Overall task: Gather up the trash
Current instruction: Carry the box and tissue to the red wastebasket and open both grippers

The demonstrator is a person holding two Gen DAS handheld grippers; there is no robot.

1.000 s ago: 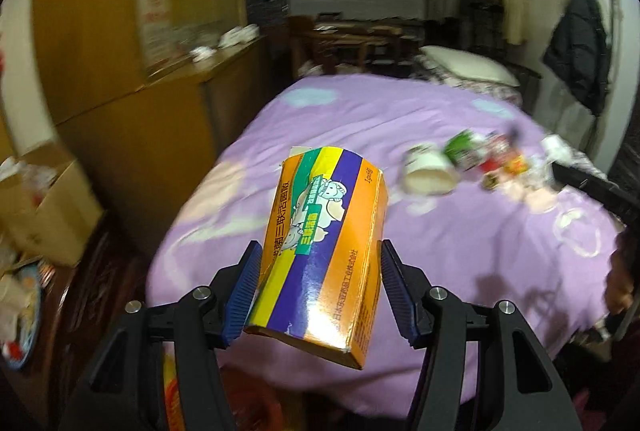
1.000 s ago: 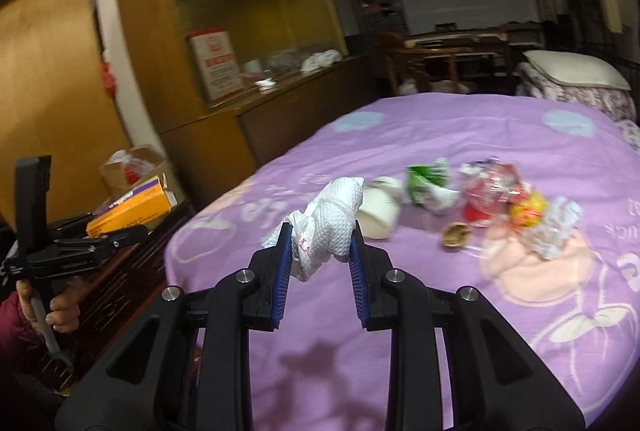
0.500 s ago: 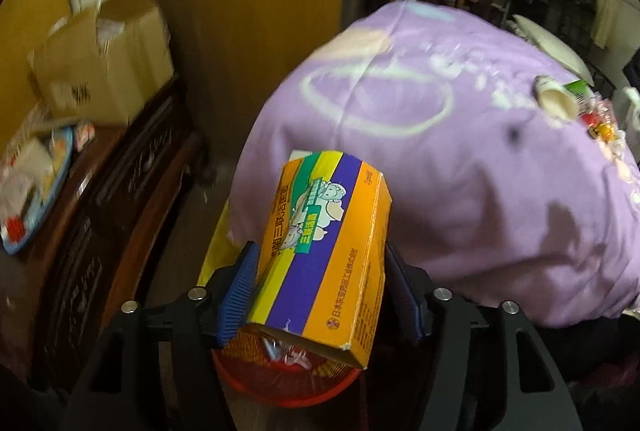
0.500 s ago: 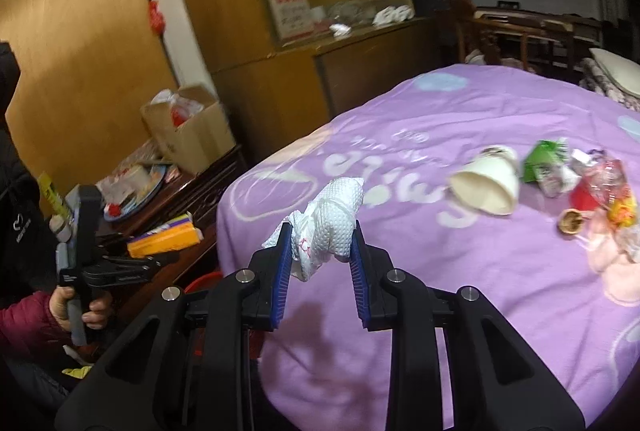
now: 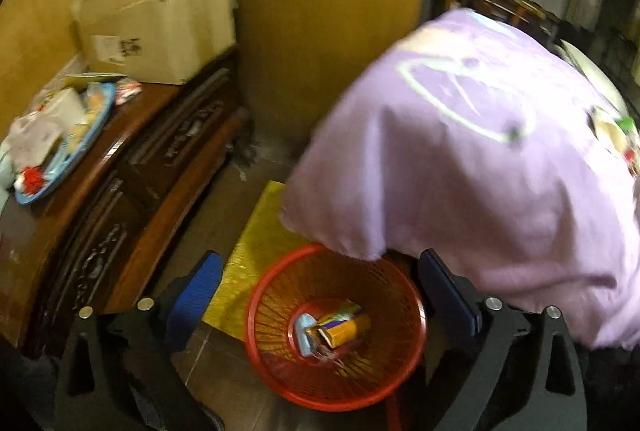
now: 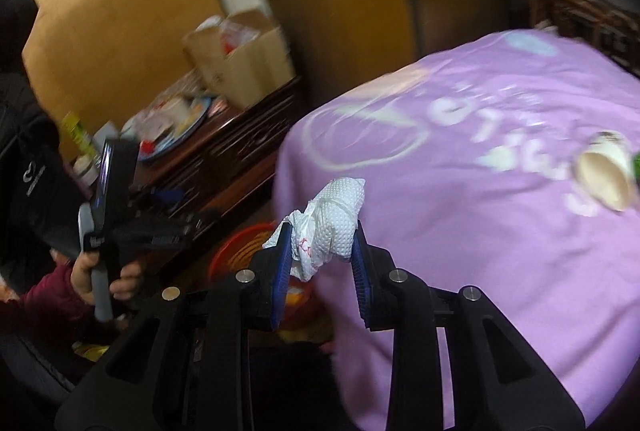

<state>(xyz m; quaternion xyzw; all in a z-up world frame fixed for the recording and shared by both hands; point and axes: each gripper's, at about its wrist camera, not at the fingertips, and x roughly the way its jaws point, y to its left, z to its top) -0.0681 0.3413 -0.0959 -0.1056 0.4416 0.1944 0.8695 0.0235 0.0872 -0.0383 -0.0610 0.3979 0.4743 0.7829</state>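
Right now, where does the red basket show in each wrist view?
Left wrist: the red basket sits low in the middle, on the floor between the open fingers, with a box inside.
Right wrist: only part of its rim shows, left of centre, behind the fingers.
Shared landmark: the purple bedcover beside it.

Left hand-held gripper (image 5: 320, 295): matte black angular frame, two arms with triangular cut-outs, round silver screw heads on each arm, blue ribbed pads on the fingers (image 5: 196, 291).

Right hand-held gripper (image 6: 322, 263): same black frame, silver screws, blue ribbed pads.

Left unit seen from the right wrist view: black body, grey handle, upright black block on top.

Person: hand (image 6: 104, 279) with dark red sleeve (image 6: 44, 295); black jacket with small white marking.
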